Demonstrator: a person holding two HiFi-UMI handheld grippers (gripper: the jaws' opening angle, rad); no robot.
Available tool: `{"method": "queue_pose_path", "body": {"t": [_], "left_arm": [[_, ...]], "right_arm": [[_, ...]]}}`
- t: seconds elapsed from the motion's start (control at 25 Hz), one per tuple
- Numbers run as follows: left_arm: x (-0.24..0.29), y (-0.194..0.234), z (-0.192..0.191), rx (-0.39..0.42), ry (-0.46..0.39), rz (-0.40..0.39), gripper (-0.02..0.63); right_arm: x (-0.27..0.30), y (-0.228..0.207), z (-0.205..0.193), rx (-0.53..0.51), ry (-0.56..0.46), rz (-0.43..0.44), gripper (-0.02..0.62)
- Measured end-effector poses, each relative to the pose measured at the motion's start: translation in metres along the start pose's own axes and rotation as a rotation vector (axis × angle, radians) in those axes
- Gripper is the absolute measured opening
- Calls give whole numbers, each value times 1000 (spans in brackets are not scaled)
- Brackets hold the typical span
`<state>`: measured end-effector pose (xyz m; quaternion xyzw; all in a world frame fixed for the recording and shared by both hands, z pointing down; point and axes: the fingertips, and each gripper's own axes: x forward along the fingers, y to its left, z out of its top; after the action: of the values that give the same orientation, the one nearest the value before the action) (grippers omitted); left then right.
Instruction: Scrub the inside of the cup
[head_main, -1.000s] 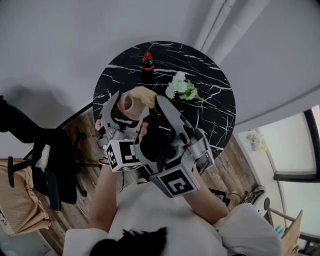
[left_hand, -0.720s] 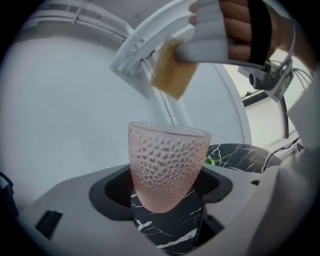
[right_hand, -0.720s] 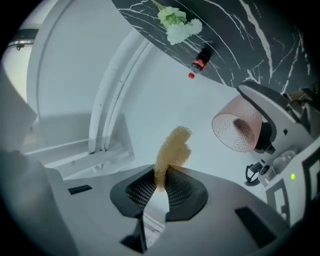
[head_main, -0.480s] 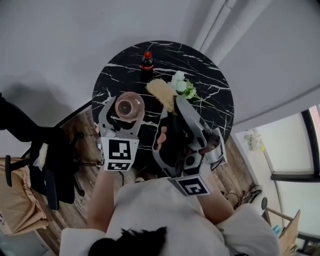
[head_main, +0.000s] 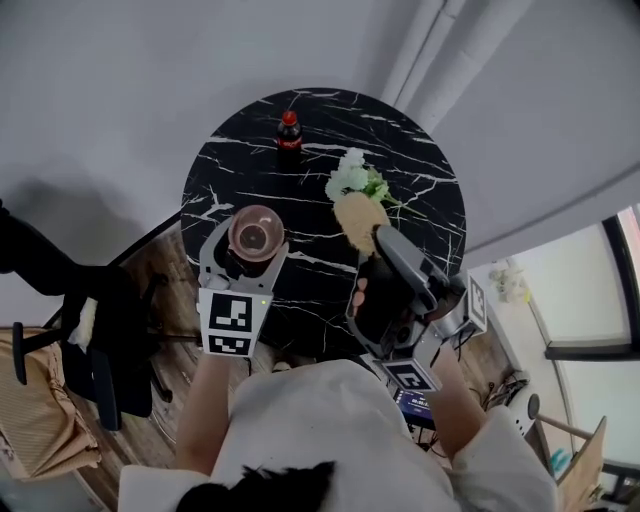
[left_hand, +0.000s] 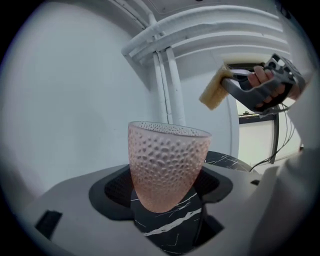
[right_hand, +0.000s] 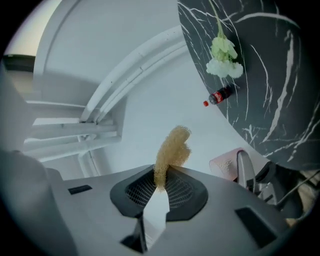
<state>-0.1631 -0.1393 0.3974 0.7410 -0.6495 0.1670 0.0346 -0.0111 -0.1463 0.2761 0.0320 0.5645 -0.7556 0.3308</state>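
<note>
- Swinging out of the cup's mouth since a second ago, the sponge (head_main: 358, 218) is now sitting off to the cup's right, while the cup (head_main: 256, 232) is turning its opening up toward the head camera.
- Left tongs (head_main: 252, 246) are pinching the pink dimpled cup by its lower body, holding it upright over the near-left edge of the bench (head_main: 425, 235).
- Right tongs (head_main: 374, 242) are pressing together on the tan sponge's base, its long axis pointing away from the person.
- Cup is lying to the sponge's left, clearly apart. More scrubbing would likely mean bringing the right hand back leftward and tipping the sponge down into the open mouth.
- Farther out, white flowers (head_main: 355, 178) and a cola bottle (head_main: 289, 130) are resting on the black marble bench.
</note>
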Motion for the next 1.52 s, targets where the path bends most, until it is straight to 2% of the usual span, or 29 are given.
{"method": "queue_pose_path", "body": {"t": [0.2, 0.4, 0.56, 0.72, 0.8, 0.96, 1.08, 1.24, 1.36, 1.52], "left_arm": [[-1, -5, -1, -59, 4, -30, 356], [2, -15, -2, -160, -2, -93, 356], [3, -18, -7, -178, 4, -93, 356], [4, -26, -14, -313, -16, -157, 356], [8, -26, -18, -348, -10, -161, 356], [10, -46, -27, -340, 24, -214, 356], [13, -47, -30, -316, 36, -222, 356], [16, -52, -39, -372, 38, -223, 356], [13, -45, -47, -374, 57, -213, 356], [12, -42, -52, -414, 39, -209, 356]], "right_arm": [[-21, 3, 25, -150, 20, -115, 55], [-44, -1, 53, -331, 54, -271, 55], [-51, -4, 63, -464, 146, -334, 55], [-59, -25, 76, -653, 257, -497, 55], [-62, -39, 83, -767, 322, -585, 55], [-87, -70, 96, -927, 423, -779, 57], [-104, -93, 114, -1045, 477, -926, 57], [-129, -119, 132, -1172, 585, -1105, 57], [-137, -132, 137, -1179, 599, -1160, 55], [-138, -142, 148, -1258, 605, -1214, 57]]}}
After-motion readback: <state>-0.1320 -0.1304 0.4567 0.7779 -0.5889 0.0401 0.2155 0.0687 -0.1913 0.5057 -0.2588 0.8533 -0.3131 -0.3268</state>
